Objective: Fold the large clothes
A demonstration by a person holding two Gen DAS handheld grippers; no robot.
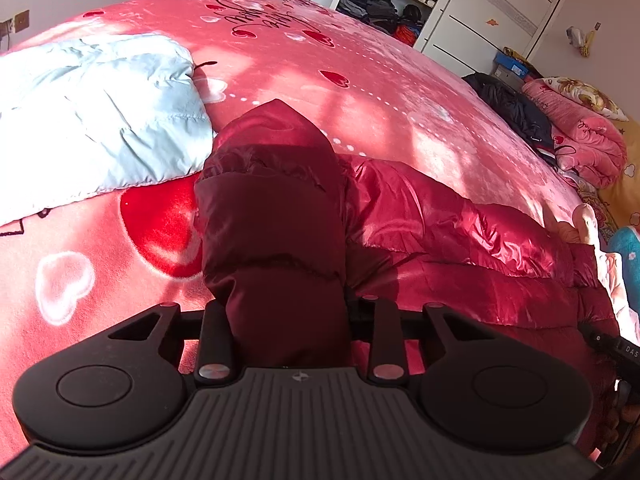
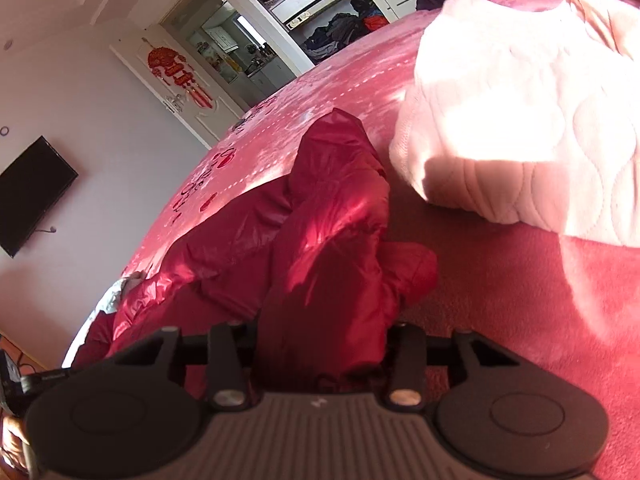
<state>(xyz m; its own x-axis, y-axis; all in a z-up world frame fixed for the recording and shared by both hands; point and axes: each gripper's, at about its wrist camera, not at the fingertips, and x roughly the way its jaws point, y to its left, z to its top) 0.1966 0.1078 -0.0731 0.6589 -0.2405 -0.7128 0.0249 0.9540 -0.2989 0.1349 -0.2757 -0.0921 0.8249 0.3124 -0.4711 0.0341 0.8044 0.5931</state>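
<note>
1. Fingertips of both grippers are hidden from us: the puffy fabric bunched between the fingers swallows them in each wrist view.
2. We see the left gripper (image 1: 286,312) pinching a thick, quilted fold of the dark red down jacket (image 1: 420,232), which rises in shadow straight up from its jaws.
3. We see the right gripper (image 2: 320,340) clamped likewise on another fold of the same jacket (image 2: 332,220), glossy and stitched in padded bands.
4. The jacket lies on the pink fleece bedspread (image 1: 380,80), printed with red and white hearts and looping script, its body slumped between the two grips.
5. A pale blue quilted garment (image 1: 92,116) lies flat beside it in the left view, washed out by sunlight so its stitching is hard to read.
6. A cream quilted piece (image 2: 520,120) with wavy stitching sits just beyond the jacket in the right view, its far side cut off by the frame.
7. Open wardrobe shelves (image 1: 380,4) hold dark heaps too small to identify.
</note>
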